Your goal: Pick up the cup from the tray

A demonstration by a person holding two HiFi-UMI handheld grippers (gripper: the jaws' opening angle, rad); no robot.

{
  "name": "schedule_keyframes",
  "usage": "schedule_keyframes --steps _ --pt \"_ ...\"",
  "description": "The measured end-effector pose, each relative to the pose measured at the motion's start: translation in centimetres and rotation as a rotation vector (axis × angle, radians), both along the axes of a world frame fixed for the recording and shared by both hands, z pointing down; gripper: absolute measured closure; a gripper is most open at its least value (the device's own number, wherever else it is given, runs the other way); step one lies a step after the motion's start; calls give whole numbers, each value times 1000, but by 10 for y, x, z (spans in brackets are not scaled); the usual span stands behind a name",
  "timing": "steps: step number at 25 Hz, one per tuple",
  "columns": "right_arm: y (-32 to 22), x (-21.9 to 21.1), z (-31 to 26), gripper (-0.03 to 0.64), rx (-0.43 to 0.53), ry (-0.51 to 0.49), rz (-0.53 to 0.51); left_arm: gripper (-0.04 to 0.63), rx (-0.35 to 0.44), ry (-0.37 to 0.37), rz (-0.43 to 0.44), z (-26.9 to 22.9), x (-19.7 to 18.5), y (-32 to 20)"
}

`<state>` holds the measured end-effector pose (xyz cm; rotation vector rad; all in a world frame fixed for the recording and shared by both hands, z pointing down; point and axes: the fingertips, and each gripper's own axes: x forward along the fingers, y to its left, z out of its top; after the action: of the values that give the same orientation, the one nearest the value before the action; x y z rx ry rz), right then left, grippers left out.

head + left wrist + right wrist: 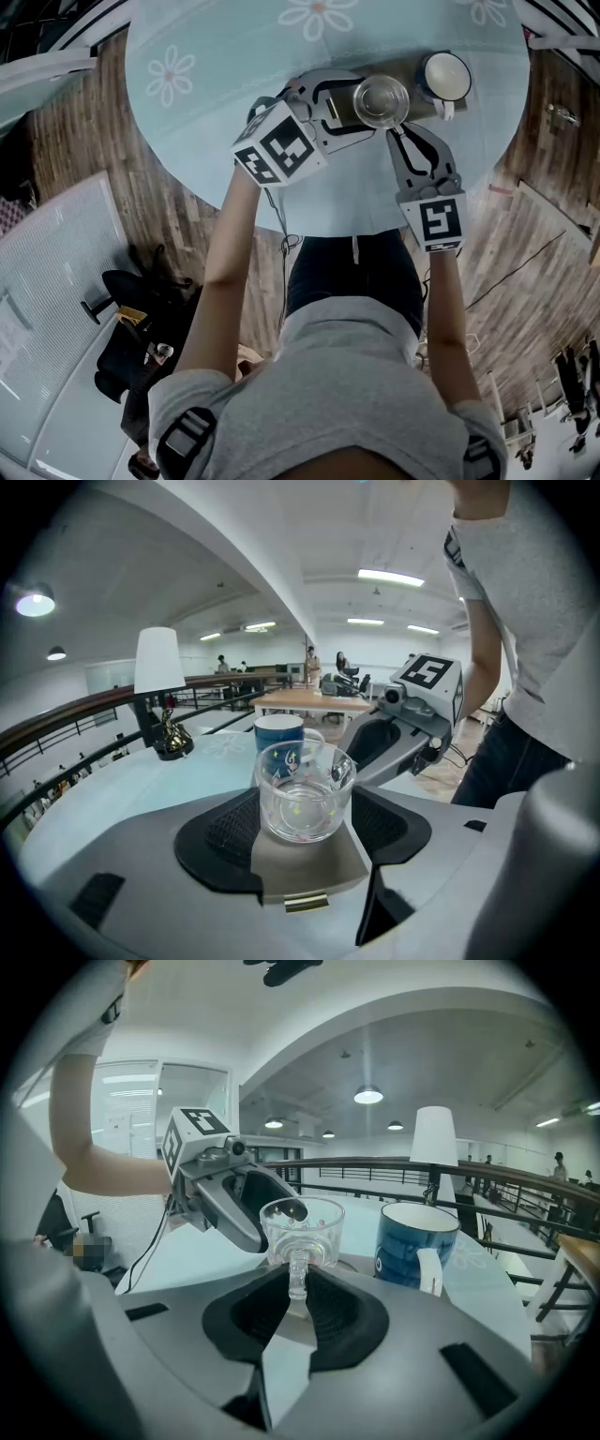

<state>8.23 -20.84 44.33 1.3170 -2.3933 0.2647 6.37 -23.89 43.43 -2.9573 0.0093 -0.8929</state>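
My right gripper pinches the glass cup by its handle. My left gripper clasps its body between the pads. The cup is over the tray, just beside the blue mug.

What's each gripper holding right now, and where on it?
Both hold the clear glass cup: the right gripper pinches its handle, and the left gripper clamps its body.

The empty, clear glass cup, printed with tiny coloured stars, stands upright at upper centre over the grey-brown tray. The left gripper clasps its body and the right gripper pinches its handle.
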Motion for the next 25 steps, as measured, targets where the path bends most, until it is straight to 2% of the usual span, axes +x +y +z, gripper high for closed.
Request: schedule_keyframes --steps 3,6,12,21,25 --pt "10 -12 -7 568 33 20 -48 285 0 8 -20 -4 -11 12" --pt "26 -21 -9 568 26 25 -71 285 -13 12 -43 -6 -21 28" --pt "62 -29 -1 568 -23 -5 -53 285 -37 7 -44 1 -30 63" --pt "95 -30 12 568 -32 12 -71 285 -64 -6 -50 16 -30 98" --pt "106 -28 24 568 -74 13 -50 285 -82 -17 -50 27 -29 108"
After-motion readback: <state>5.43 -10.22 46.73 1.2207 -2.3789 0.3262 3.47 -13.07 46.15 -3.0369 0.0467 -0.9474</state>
